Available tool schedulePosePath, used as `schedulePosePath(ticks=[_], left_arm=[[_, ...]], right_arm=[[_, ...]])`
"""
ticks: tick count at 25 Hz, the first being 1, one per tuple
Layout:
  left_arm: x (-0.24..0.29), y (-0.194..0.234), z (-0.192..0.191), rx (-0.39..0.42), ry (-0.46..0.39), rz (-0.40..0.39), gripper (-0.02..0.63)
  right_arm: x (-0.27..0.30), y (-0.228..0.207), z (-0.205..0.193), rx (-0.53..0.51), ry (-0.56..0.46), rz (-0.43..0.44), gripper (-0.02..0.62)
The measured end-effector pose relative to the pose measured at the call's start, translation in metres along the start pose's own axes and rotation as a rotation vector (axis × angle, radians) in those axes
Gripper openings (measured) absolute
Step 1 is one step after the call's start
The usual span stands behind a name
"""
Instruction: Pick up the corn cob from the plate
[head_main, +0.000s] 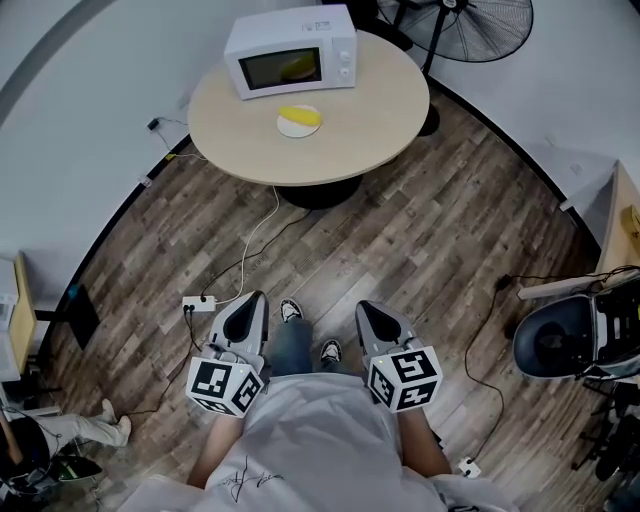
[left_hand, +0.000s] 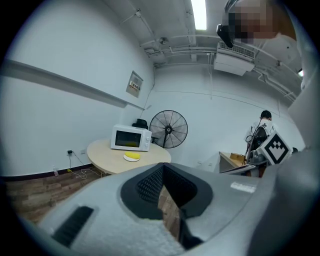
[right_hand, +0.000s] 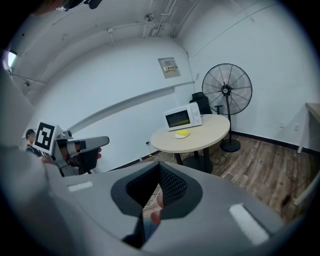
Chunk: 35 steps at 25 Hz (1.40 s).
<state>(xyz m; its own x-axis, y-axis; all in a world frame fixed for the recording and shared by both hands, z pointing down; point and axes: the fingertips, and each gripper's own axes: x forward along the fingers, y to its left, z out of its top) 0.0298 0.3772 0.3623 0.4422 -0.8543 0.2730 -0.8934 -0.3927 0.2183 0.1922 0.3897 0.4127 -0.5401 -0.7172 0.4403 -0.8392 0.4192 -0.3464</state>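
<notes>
Head view shows the corn cob (head_main: 300, 115) lying crosswise on its plate (head_main: 289, 128) on the round tabletop (head_main: 385, 110), well ahead of the left claw (head_main: 254, 300) and right claw (head_main: 369, 310), both closed and empty, the left seemingly slightly nearer.

White walls (head_main: 90, 110); wood-plank floor (head_main: 420, 240); round table (head_main: 385, 115) bearing microwave (head_main: 292, 50); pedestal fan (head_main: 475, 22) behind.

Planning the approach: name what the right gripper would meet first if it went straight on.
The right gripper tilts downward, so probably the wooden floor short of the round table; depth is unclear.
</notes>
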Motion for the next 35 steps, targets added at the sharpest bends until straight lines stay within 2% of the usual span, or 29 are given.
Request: schedulePosePath(ticks=[8,17,24,35], left_arm=[[0.029,0.021,0.002,-0.026,-0.002,-0.001,-0.011],[0.081,0.062,0.035,-0.046,-0.066,-0.014,-0.011],[0.116,0.105,0.054,-0.054,-0.051,-0.011,-0.011],[0.174,0.160,0.093,-0.050,-0.031,-0.051,-0.009]], right_arm=[[0.026,-0.014,0.014,0.009,-0.003,-0.022,0.012],[0.085,-0.014,0.056,-0.030,0.000,-0.012,0.012],[0.133,-0.019,0.091,-0.036,-0.005,-0.021,0.012],[0.211,-0.022,0.140,-0.036,0.002,-0.038,0.012]])
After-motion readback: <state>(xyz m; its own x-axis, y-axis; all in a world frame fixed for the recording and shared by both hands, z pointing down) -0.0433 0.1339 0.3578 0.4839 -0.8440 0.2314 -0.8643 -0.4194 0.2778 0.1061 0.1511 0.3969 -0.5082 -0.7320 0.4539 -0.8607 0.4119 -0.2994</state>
